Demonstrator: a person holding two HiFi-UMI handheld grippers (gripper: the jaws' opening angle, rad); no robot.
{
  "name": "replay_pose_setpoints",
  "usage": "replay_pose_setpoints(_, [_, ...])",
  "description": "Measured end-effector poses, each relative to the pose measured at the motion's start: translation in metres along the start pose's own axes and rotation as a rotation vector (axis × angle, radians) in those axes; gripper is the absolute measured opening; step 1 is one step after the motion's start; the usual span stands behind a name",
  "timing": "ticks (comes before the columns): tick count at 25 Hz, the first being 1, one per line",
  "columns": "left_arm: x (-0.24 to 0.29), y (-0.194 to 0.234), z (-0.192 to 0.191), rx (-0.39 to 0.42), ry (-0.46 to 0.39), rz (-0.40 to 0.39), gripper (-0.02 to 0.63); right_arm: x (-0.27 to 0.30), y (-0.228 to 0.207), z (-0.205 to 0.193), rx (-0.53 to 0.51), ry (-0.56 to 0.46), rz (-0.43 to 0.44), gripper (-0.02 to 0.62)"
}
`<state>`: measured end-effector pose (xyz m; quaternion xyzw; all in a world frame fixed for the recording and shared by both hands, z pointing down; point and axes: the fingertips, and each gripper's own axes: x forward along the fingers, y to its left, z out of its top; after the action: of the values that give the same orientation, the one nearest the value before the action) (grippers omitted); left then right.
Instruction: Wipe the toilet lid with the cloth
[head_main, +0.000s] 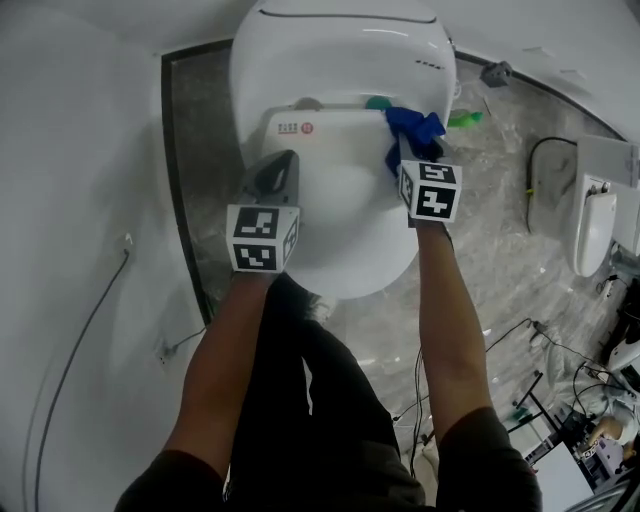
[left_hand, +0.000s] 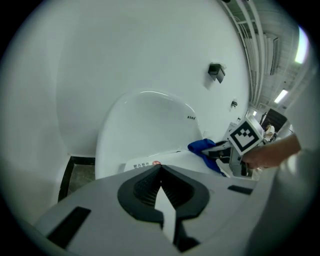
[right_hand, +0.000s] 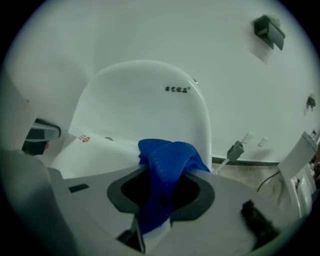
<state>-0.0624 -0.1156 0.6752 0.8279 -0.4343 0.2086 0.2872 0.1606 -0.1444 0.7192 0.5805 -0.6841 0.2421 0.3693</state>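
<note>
Looking down from the head view, two bare forearms reach forward side by side over a white toilet. The left tool (head_main: 283, 165) hovers over the left half of the closed toilet lid (head_main: 350, 245), pointing forward and downward. Its own view shows its jaws pressed together with nothing between them. The right tool (head_main: 411, 152) is further forward, near the lid's back right corner, and it grips a bunched blue cloth (head_main: 413, 126). In the right gripper view the cloth fills the gap between the jaws and spills over their tips.

The lid is smooth, with bare white surface between and in front of the two tools. A small red-marked label (head_main: 291, 128) sits at its back left. Behind it rises the toilet's rounded white back part (head_main: 340, 50), close against the wall (head_main: 80, 200). Grey floor (head_main: 500, 240) lies open on the right, crossed by thin cables (head_main: 535, 175).

Only the head view shows a second white fixture (head_main: 595, 225) far right. Only the gripper views show a dark fitting (right_hand: 269, 30) high on the wall.
</note>
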Motion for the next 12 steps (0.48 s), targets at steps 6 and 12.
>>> replay_pose_setpoints(6, [-0.003,-0.003,-0.001,0.009,0.002,-0.011,0.011,0.004,-0.034,-0.01,0.052,0.015,-0.064,0.109])
replay_pose_setpoints(12, [-0.016,0.02,-0.002,-0.015,-0.021,0.03,0.011,-0.021,0.016,0.016,0.071,-0.103,0.027,0.107])
